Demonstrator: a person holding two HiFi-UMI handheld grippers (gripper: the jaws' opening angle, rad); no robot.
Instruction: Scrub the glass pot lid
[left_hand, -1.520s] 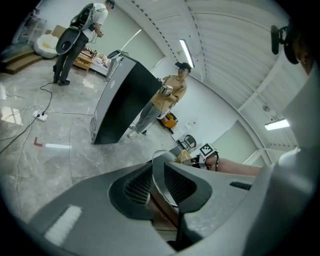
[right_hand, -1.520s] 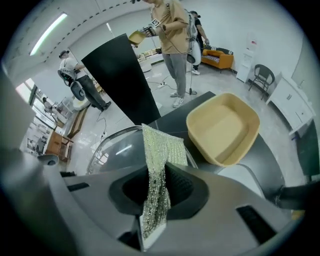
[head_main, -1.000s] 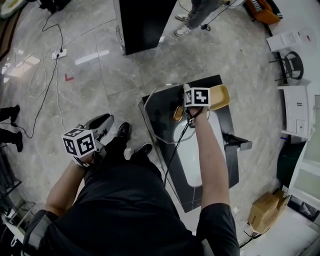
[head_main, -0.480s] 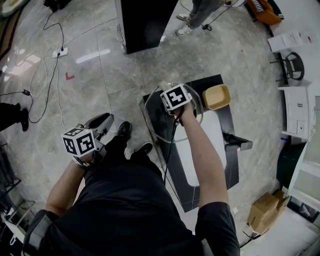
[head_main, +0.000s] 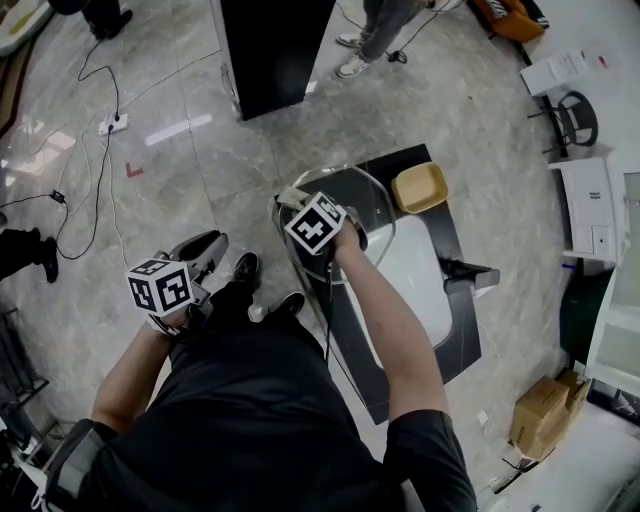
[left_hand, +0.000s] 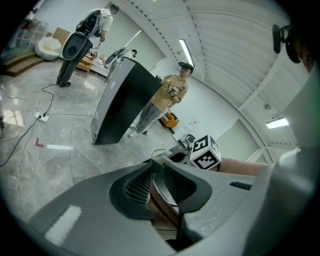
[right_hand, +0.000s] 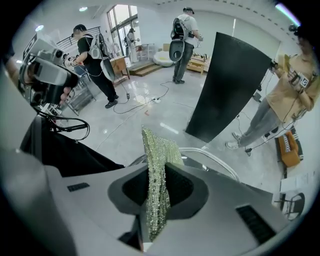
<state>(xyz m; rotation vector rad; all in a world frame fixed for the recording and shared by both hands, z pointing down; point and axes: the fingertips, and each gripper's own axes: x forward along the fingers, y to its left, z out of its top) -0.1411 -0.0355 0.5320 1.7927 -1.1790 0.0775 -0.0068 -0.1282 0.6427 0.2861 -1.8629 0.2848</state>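
Observation:
The round glass pot lid (head_main: 372, 212) lies on the black counter (head_main: 440, 345), partly over the white sink (head_main: 415, 280). My right gripper (head_main: 297, 204) is above the lid's left rim, shut on a pale green scrub cloth (head_main: 291, 196). In the right gripper view the cloth (right_hand: 157, 165) stands up between the jaws of the right gripper (right_hand: 157, 197), with the lid rim (right_hand: 212, 158) just beyond. My left gripper (head_main: 214, 241) hangs low by my left leg, well away from the lid. In its own view the left gripper (left_hand: 158, 172) has its jaws slightly apart and empty; the lid (left_hand: 165, 152) shows past them.
A yellow dish (head_main: 420, 187) sits at the counter's far end, and a black faucet (head_main: 468, 272) stands right of the sink. A black panel (head_main: 270, 45) stands beyond the counter with a person (head_main: 375, 35) beside it. Cables (head_main: 95, 130) run across the marble floor at the left.
My right gripper has swept left across the lid, from beside the yellow dish to the lid's left rim. The left gripper has stayed in place.

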